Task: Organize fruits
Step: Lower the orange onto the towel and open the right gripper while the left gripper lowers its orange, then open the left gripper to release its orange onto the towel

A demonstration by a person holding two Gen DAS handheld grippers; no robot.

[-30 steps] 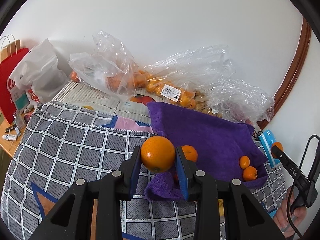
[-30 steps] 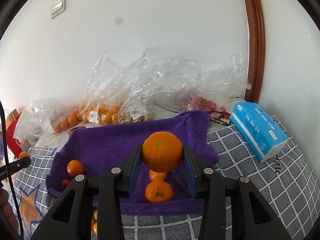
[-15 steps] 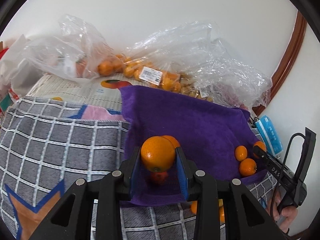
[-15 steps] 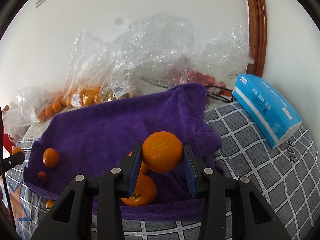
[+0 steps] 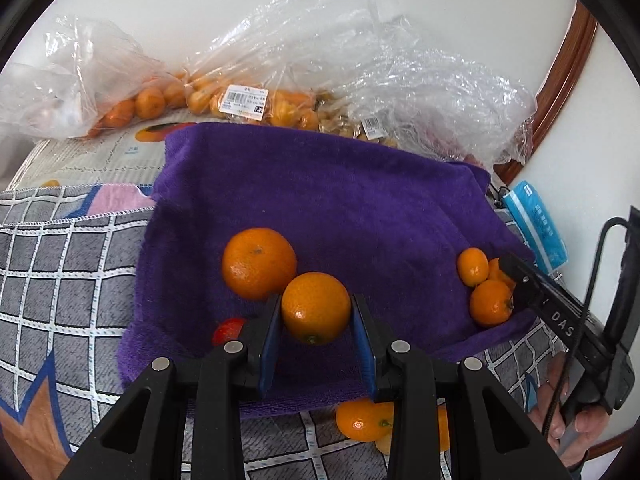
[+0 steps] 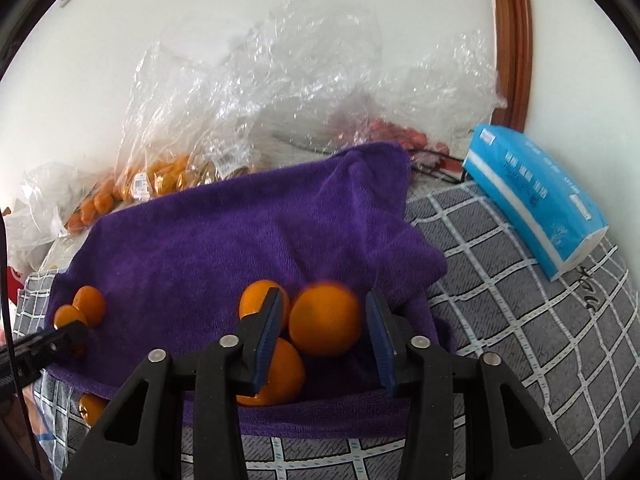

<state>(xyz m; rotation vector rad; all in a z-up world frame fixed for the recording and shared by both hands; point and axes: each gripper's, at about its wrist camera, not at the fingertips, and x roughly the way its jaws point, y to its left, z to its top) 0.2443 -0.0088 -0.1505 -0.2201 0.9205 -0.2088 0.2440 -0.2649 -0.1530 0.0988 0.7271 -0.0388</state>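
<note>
We held one orange (image 5: 315, 307) clamped in the left gripper (image 5: 316, 336), just above the purple towel (image 5: 340, 200), beside another orange (image 5: 258, 263) lying there. The right gripper (image 6: 326, 336) was opening, its blurred orange (image 6: 325, 319) apparently loose between the pads; contact below was hidden.
</note>
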